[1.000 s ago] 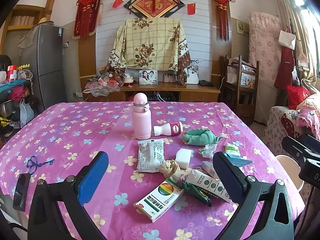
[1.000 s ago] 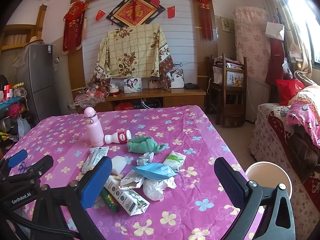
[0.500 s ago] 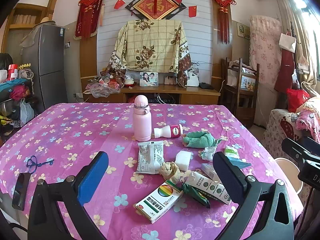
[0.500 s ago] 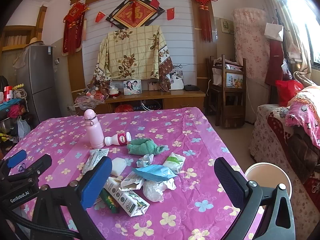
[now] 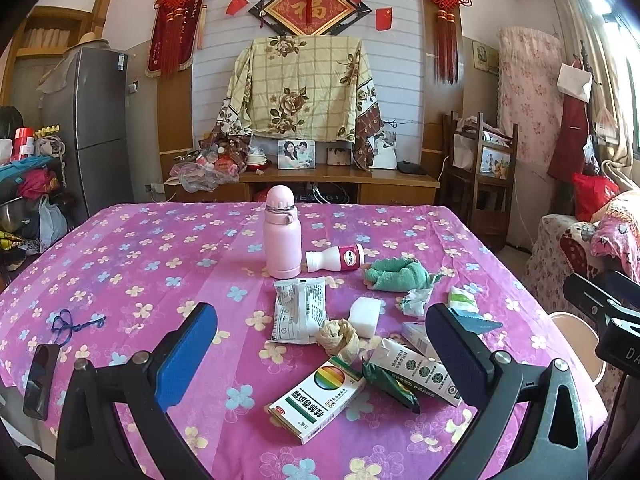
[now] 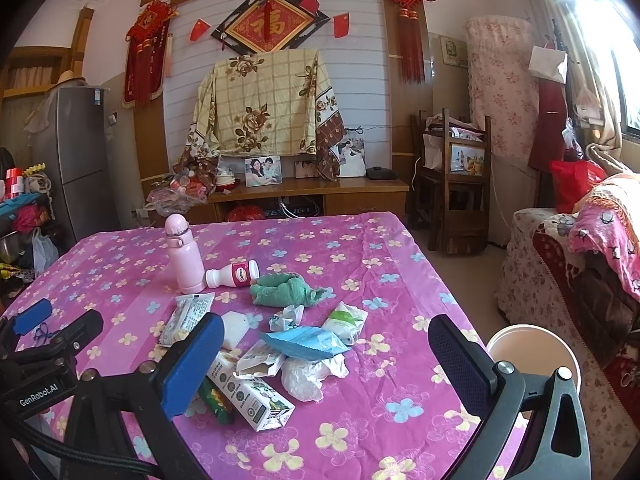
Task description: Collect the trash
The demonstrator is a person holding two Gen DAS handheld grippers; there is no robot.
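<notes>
Trash lies scattered on the pink flowered tablecloth [image 5: 132, 264]: a white rainbow box [image 5: 318, 398], a milk carton [image 5: 416, 370], a crumpled brown paper ball [image 5: 338, 336], a white wrapper [image 5: 298, 310], a blue packet [image 6: 306, 342], a clear plastic wad [image 6: 306, 376] and a small white bottle [image 5: 334, 258] on its side. My left gripper [image 5: 320, 356] is open and empty, above the near table edge. My right gripper [image 6: 322, 364] is open and empty, in front of the pile. A round bin [image 6: 534, 354] stands on the floor by the table's right side.
A pink flask [image 5: 281, 238] stands upright behind the trash. A green cloth [image 5: 398, 276] lies right of the bottle. A blue cord [image 5: 70, 324] and a dark phone-like slab [image 5: 38, 380] lie at the table's left. A wooden chair [image 6: 456, 184] and sofa [image 6: 580, 280] are to the right.
Both grippers have lifted and tilted slightly, so the table sits a little lower in view. Nothing on the table has moved.
</notes>
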